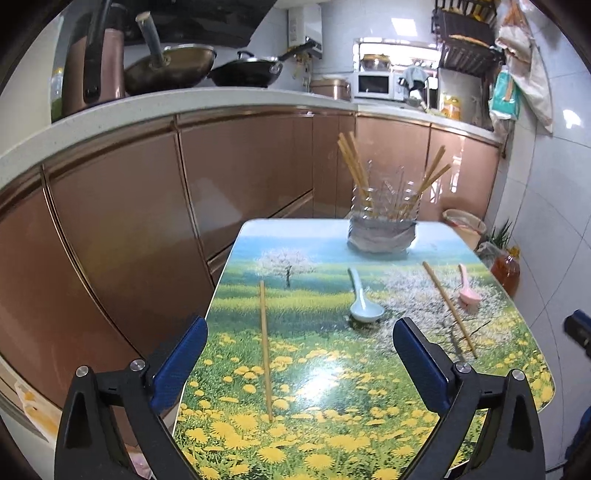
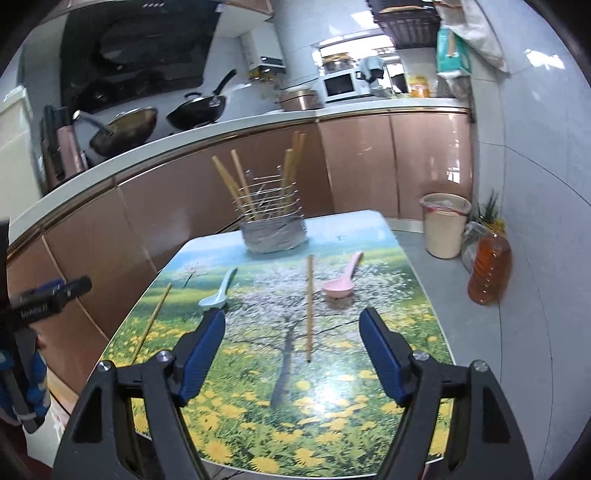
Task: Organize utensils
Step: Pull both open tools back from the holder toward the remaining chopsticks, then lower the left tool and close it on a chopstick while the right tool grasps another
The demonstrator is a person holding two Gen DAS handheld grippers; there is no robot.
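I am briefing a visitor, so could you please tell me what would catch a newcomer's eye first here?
The flower-meadow table dominates. At its far end a wire utensil holder bristles with chopsticks. Nearer lie a blue spoon, a pink spoon and two loose chopsticks.

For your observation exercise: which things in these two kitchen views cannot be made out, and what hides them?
- Utensil holder base, both views: grey wrap hides the chopsticks' lower ends.
- Left gripper, right wrist view: cut off by the left edge.
- Shelf rack, right wrist view: cropped at the top.
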